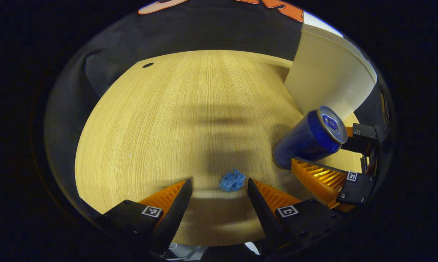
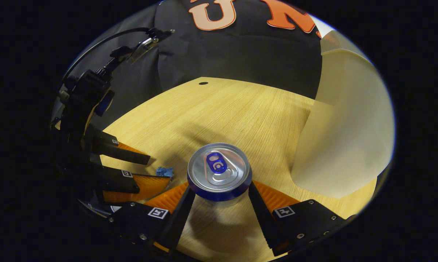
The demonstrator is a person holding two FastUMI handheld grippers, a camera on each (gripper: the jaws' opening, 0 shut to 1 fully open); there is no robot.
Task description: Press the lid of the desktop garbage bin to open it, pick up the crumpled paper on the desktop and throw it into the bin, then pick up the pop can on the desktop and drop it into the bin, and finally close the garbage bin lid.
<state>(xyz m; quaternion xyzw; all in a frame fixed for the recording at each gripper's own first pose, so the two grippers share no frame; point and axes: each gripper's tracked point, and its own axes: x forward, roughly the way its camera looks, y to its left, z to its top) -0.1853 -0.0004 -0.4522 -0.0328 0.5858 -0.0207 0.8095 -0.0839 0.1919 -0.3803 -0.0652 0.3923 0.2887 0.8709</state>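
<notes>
My biggest worry is the bin (image 1: 328,72), the pale tall thing at the far right of the surface (image 1: 189,109). From where I look I see only its side wall, so I cannot tell whether its lid is open. If it is shut and I carry anything over, the load will bounce off the top and roll away.

Next, the pop can (image 2: 219,173). My right claw (image 2: 220,198) has its fingers spread either side of the can, and in the right gripper view they seem to touch its sides, but the can's own top hides the contact, so I judge it a loose or just-forming hold, not a firm one. In the left gripper view the can looks tilted between those fingers. It is smooth and round. If the squeeze is light or off centre, it could slip out, or tip and roll across the surface toward the paper.

Smallest, the crumpled paper (image 1: 232,181). It lies on the surface just ahead of my left claw (image 1: 219,185), between the two wide-open fingers, which grip nothing. The wad is light, and a finger coming down crooked could nudge it away rather than pinch it. My two claws also sit near each other, so they could bump if both move at once.

Count: one bin, one surface, one can, one wad of paper, two claws.
</notes>
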